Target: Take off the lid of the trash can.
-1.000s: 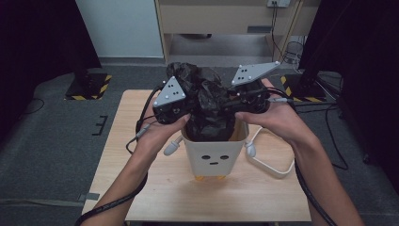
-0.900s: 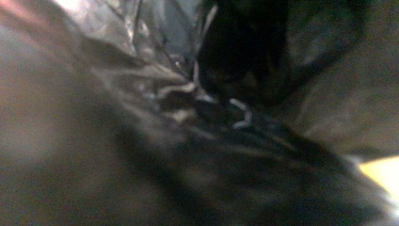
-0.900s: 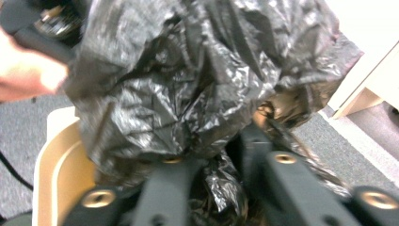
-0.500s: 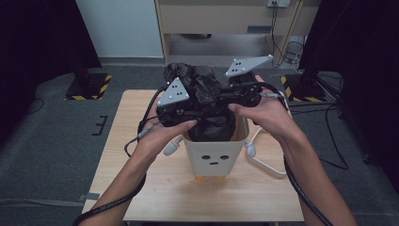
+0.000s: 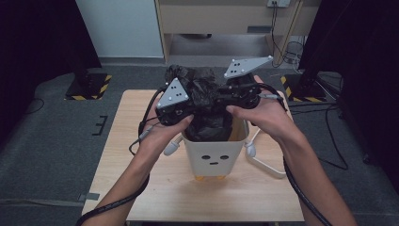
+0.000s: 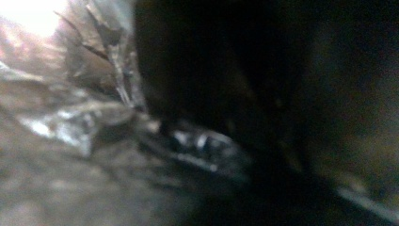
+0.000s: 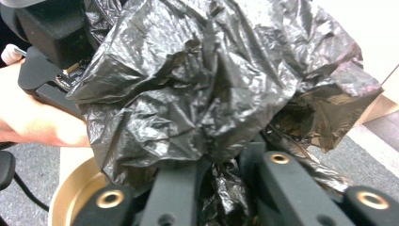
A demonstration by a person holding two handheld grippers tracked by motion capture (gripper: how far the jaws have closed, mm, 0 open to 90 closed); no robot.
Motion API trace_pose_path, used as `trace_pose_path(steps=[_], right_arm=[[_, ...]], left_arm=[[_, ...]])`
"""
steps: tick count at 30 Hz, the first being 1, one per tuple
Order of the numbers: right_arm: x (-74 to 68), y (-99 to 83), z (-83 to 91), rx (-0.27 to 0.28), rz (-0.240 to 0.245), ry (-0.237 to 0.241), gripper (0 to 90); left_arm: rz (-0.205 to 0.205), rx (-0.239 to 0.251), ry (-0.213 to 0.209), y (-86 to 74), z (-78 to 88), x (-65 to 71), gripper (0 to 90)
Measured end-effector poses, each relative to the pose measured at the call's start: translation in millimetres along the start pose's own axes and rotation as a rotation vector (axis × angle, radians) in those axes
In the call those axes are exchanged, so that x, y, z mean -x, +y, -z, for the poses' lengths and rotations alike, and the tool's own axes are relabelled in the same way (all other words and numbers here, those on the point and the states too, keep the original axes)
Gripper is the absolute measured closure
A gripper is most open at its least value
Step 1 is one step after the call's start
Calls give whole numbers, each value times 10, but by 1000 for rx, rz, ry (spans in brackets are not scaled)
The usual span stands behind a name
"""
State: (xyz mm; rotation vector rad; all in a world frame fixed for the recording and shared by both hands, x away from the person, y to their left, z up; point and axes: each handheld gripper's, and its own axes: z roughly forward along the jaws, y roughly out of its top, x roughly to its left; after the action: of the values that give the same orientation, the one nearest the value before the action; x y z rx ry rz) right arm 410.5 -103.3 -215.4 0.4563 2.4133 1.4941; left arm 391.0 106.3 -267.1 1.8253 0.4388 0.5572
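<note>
A white bin (image 5: 214,157) with a small face stands on the wooden table (image 5: 136,127). A crumpled black plastic bag (image 5: 207,94) bulges out of its top. My left gripper (image 5: 195,107) is pushed into the bag from the left; its jaws have just been closing, shut on bag film (image 6: 84,122) that shows blurred and close. My right gripper (image 5: 231,96) meets the bag from the right. In the right gripper view its jaws (image 7: 221,190) have just been opening a little, but bunched bag (image 7: 197,84) is still pinched between them, above the bin's rim (image 7: 75,188).
A white cord (image 5: 268,167) loops on the table right of the bin. Black gripper cables trail along both forearms. Beyond the table are grey floor, a wooden cabinet (image 5: 226,19) and stand bases with yellow-black tape (image 5: 89,87). Dark curtains flank both sides.
Both grippers stayed at the bag above the bin. The right hand shifted slightly, and the bag's bulge between the grippers was reshaped.
</note>
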Motion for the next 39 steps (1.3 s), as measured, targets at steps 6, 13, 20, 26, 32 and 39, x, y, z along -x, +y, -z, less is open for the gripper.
trace_pose_path(steps=[6, 13, 20, 26, 32, 39], right_arm=[[-23, -60, 82, 25, 22, -25, 463], [0, -146, 240, 55, 22, -85, 299], [79, -256, 394, 62, -45, -152, 164], [152, -340, 471, 53, -108, -198, 101], [236, -403, 540, 80, -153, -215, 69], [310, -536, 637, 76, -174, -251, 56]], left_arm=[[16, -6, 34, -19, 19, -34, 879], [25, 0, 53, -47, 18, -53, 880], [47, 7, 45, -83, 22, -17, 878], [58, 11, 48, -108, 26, -31, 878], [56, 10, 47, -105, 27, -44, 877], [52, 16, 48, -85, 24, -35, 877]])
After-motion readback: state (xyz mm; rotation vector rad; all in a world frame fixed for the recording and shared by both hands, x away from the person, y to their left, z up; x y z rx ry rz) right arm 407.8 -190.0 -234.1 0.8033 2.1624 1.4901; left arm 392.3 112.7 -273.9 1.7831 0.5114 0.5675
